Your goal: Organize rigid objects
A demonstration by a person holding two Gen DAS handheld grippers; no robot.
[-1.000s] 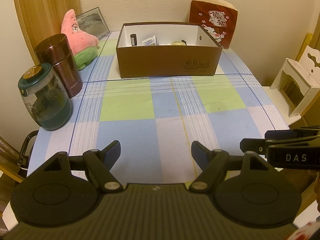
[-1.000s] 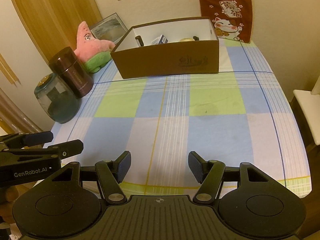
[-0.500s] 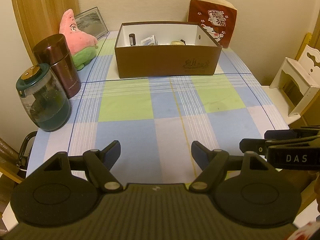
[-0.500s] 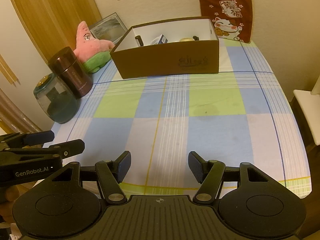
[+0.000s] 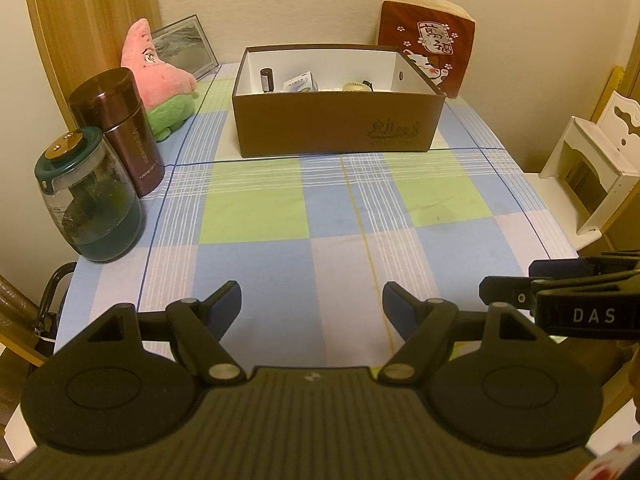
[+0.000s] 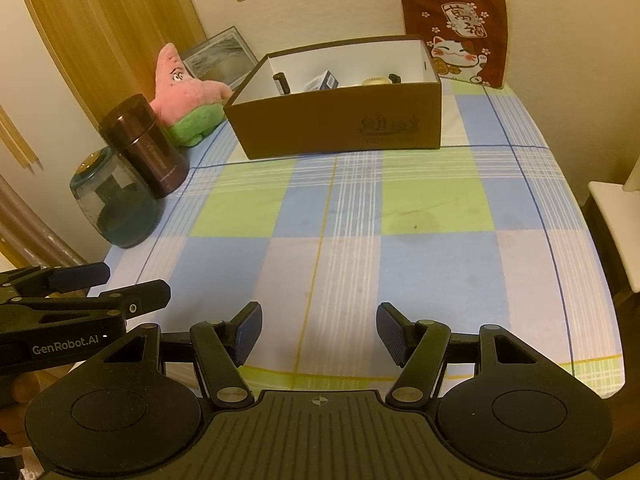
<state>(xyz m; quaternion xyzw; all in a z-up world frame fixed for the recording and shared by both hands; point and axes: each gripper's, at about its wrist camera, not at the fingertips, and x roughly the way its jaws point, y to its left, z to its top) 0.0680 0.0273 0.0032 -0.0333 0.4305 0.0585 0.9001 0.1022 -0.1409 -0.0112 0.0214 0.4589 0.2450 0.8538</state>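
Note:
A brown cardboard box [image 5: 336, 124] [image 6: 340, 124] stands at the far end of the checked tablecloth. Inside it are a small dark bottle [image 5: 266, 79], a small blue-white carton [image 5: 301, 82] and a round pale item [image 5: 354, 87]. My left gripper [image 5: 312, 300] is open and empty over the near table edge. My right gripper [image 6: 319, 330] is open and empty there too, to its right. Each shows in the other's view: the right gripper [image 5: 560, 292] and the left gripper [image 6: 100, 284].
A glass jar with a green lid [image 5: 90, 204] and a maroon flask [image 5: 118, 128] stand at the left edge. A pink star plush [image 5: 160, 80] and a picture frame [image 5: 184, 46] lie behind them. A red cat cushion [image 5: 428, 52] leans on the wall. A white stool [image 5: 592, 160] stands at the right.
Both grippers stay open and empty. The left wrist view has shifted slightly; nothing on the table has moved.

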